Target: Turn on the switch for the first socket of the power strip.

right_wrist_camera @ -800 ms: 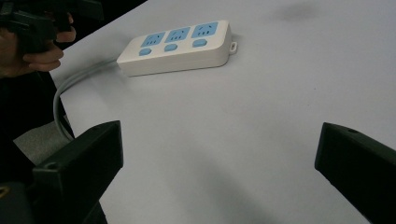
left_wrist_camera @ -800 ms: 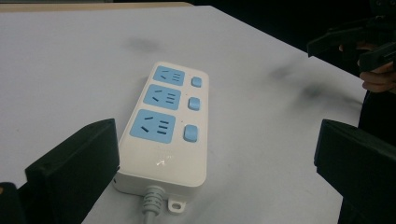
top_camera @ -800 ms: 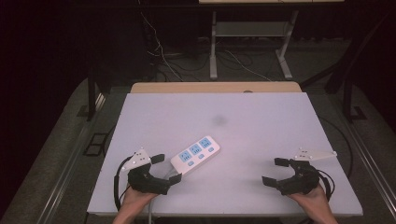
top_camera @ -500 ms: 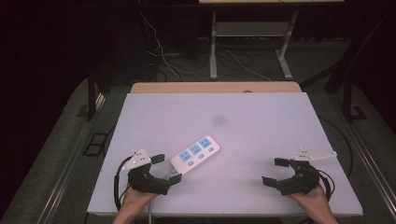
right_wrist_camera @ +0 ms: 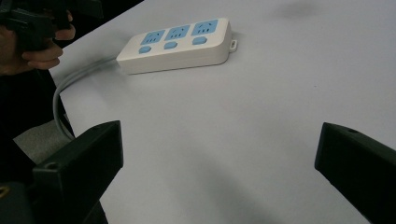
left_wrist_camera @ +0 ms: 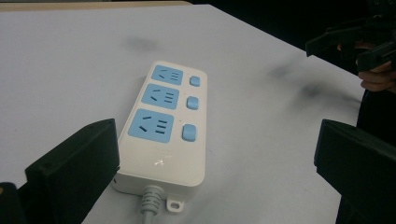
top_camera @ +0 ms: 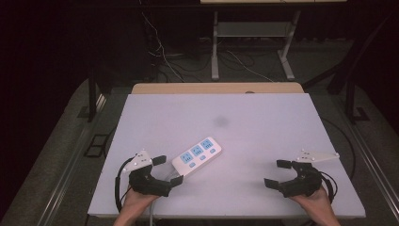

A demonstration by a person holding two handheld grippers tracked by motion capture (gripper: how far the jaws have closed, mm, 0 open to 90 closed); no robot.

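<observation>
While the white power strip (top_camera: 196,157) is lying flat on the pale surface (top_camera: 263,122), slanted toward its near left part, the left claw (top_camera: 167,170) is sitting right at the strip's near end with its jaws spread wide and nothing clamped between them. Seen from the left gripper view, the power strip (left_wrist_camera: 164,130) is resting between those two black jaws, closer to the one on the left of that view, and neither pad is pressing on it; whether the nearer jaw is brushing its side I cannot tell. Three blue sockets are facing up along the strip, each with a blue button beside it, and a grey cord (left_wrist_camera: 150,205) is leaving its near end toward the edge of the surface. Well apart from it, at the near right, the right claw (top_camera: 277,173) is hovering with its jaws released and gaping too, holding nothing, with bare surface between them. From the right gripper view the strip (right_wrist_camera: 175,44) is lying farther off, with the cord (right_wrist_camera: 63,95) curving off the edge of the surface, and the person's left hand (right_wrist_camera: 37,49) is showing at the upper left.
</observation>
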